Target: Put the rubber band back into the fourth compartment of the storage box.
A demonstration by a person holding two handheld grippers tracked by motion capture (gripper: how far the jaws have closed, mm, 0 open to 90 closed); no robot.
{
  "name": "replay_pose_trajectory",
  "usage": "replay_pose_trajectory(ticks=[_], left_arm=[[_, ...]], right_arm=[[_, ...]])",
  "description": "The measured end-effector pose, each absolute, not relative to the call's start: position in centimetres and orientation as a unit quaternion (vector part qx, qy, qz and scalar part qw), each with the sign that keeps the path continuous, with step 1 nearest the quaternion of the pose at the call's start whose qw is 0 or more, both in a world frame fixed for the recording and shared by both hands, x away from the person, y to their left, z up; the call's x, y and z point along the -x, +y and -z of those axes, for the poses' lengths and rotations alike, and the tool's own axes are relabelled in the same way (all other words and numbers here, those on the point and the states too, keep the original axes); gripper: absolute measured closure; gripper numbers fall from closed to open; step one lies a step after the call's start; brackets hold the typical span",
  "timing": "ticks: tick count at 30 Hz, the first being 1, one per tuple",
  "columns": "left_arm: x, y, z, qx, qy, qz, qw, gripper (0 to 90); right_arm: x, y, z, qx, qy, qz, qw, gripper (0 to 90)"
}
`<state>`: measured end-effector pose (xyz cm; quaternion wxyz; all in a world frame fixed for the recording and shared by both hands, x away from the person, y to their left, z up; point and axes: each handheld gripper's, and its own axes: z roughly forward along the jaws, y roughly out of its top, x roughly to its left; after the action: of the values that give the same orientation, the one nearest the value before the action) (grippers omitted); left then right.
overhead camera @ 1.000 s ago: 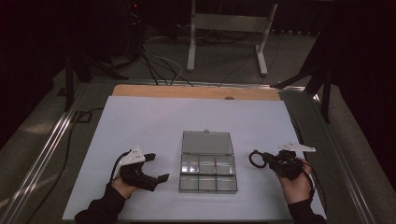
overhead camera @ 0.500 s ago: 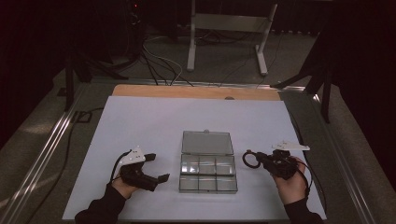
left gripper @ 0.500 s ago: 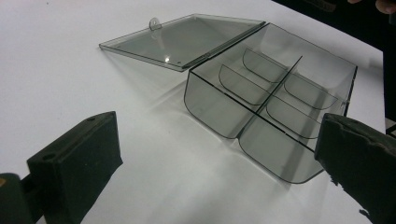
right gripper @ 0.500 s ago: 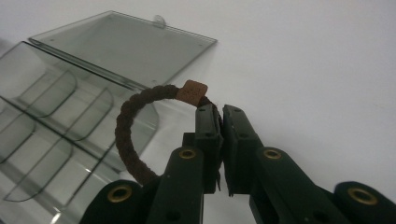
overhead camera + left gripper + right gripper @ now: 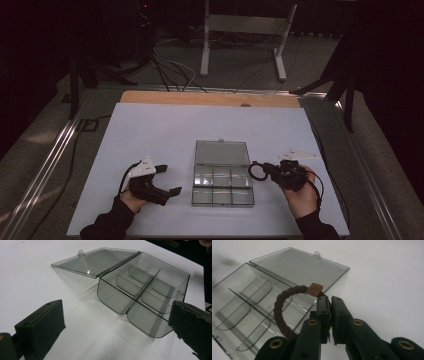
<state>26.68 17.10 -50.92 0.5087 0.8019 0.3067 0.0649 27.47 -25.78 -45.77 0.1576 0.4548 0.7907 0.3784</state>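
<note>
A clear plastic compartment box [image 5: 222, 185] lies open in the middle of the white table, its lid [image 5: 221, 152] flat behind it and its several compartments [image 5: 244, 307] empty. My right gripper [image 5: 267, 170] hovers at the box's right edge, shut on a brown braided bracelet [image 5: 256, 171]. In the right gripper view the bracelet [image 5: 279, 307] with its tan leather tag sticks out from the fingertips of that gripper [image 5: 328, 302], over the box's compartments. My left gripper [image 5: 169, 179] rests left of the box, jaws wide apart. The left gripper view [image 5: 116, 326] has the box [image 5: 150, 290] ahead, nothing between the pads.
The white table sheet [image 5: 165, 130] spreads wide around the box. A wooden strip [image 5: 210, 98] marks the far edge. Beyond it on the floor stand a metal frame [image 5: 240, 45] and loose cables [image 5: 170, 65]. A rail [image 5: 45, 160] runs along the left.
My right gripper has carried the bracelet leftward, from beside the box to its right edge. The left gripper and the box have stayed put.
</note>
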Motion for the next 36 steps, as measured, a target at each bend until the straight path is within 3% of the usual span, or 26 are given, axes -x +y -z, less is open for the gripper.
replay_pose_trajectory(ticks=[36], left_arm=[[-26.6,17.1,50.9,-0.804,0.307,-0.066,0.505,1.1]], right_arm=[[-27.6,-19.3,45.6,-0.383,0.829,-0.391,0.118,85.1]])
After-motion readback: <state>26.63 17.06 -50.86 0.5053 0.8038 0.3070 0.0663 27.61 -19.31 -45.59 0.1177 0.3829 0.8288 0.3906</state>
